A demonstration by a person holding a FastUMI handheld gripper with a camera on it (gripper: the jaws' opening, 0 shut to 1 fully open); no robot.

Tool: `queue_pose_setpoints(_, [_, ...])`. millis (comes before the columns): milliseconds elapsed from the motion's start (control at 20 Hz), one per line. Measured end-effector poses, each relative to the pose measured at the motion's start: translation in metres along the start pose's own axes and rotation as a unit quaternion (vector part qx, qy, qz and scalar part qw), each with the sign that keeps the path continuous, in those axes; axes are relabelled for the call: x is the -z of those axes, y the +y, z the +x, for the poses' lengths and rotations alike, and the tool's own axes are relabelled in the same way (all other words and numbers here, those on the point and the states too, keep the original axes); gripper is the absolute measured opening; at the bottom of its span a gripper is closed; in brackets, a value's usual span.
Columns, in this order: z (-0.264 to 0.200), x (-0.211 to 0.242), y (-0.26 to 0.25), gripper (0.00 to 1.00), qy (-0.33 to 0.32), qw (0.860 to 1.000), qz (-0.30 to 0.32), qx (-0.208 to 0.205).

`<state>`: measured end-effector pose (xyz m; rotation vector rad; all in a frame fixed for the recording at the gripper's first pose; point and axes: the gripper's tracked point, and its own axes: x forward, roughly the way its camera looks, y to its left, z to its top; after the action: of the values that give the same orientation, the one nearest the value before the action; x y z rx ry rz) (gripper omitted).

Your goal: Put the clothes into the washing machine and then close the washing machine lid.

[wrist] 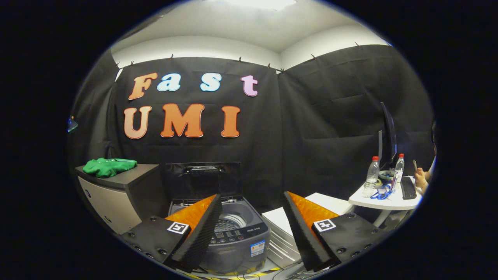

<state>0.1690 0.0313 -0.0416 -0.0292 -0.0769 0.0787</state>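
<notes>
Gripper view, hand-held gripper (253,198) spread, washer (233,229) ahead

Nothing can be read for certain: the washing machine (229,254) has a small sticker (257,247) at the right of its front, just below its control panel (233,234), and the print on both is too small to make out. The gripper (252,195), its fingers spread wide either side of the washing machine and holding nothing, carries two square black-and-white markers (178,227), patterns rather than letters.
</notes>
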Motion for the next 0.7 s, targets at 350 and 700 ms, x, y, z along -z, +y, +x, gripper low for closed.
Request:
queue_pose_setpoints(350, [0.002,-0.016,-0.009,0.99,0.007,1.000,-0.003,0.028])
queue_pose_setpoints(700, [0.003,-0.054,-0.016,0.99,-0.005,0.999,-0.012,0.033])
